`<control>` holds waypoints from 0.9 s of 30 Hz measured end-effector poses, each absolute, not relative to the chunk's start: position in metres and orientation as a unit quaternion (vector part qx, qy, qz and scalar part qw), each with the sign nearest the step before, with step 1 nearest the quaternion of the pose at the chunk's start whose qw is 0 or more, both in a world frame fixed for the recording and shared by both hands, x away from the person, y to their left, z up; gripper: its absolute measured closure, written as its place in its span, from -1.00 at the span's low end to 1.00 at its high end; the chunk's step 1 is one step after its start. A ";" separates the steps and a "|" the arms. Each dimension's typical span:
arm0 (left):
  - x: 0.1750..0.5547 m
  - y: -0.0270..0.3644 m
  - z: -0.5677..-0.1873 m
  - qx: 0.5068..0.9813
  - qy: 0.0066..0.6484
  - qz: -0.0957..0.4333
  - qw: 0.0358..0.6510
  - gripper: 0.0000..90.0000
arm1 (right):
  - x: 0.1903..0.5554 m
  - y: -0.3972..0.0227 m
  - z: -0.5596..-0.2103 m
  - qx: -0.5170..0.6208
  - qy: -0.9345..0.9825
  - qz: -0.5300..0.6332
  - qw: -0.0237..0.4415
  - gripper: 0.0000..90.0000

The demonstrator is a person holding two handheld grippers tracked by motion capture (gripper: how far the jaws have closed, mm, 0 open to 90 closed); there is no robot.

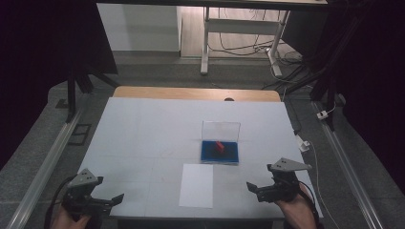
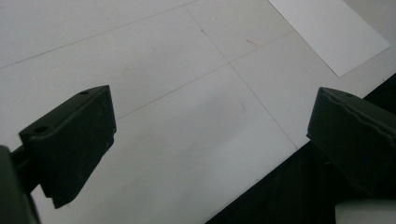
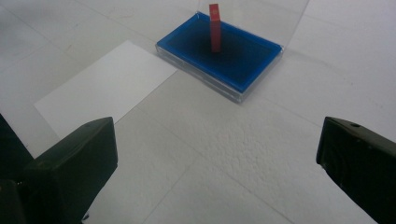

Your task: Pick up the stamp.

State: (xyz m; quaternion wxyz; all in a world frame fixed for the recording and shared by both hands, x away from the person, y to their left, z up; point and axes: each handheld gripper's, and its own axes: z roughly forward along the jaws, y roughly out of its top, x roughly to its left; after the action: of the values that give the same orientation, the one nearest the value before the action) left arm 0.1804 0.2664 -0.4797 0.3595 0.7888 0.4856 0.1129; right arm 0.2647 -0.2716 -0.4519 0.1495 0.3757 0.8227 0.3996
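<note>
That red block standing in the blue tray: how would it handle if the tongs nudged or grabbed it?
The red block stands upright, tall and narrow, so a sideways nudge would probably tip it. Its flat straight sides suggest a stiff piece that open tongs could pinch squarely. It looks small beside the blue tray, so likely light. The clear lid behind may hinder a rear approach.

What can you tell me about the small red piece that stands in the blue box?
The red piece is a slim, rectangular stick, plain red and matte, perhaps a stamp. It stands upright, about in the middle of the blue pad, which lies in a clear case with its lid raised behind. Only its lower end touches the pad. A white sheet lies nearer the person, apart from it. Both grippers are far from it.
</note>
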 end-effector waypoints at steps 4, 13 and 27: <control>0.181 0.267 -0.480 0.789 0.486 0.113 0.359 -0.97 | 0.272 -0.265 -0.452 0.369 0.826 0.401 0.145 -1.00; 0.181 0.266 -0.480 0.789 0.488 0.113 0.357 -0.97 | 0.283 -0.247 -0.454 0.351 0.835 0.403 0.135 -1.00; 0.181 0.265 -0.480 0.789 0.488 0.114 0.354 -0.97 | 0.305 -0.223 -0.458 0.343 0.843 0.394 0.127 -1.00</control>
State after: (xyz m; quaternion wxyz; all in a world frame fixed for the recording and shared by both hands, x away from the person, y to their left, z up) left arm 0.1808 0.2654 -0.4799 0.3543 0.7894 0.4882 0.1142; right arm 0.3055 -0.2230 -0.4583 0.1270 0.3429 0.8430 0.3944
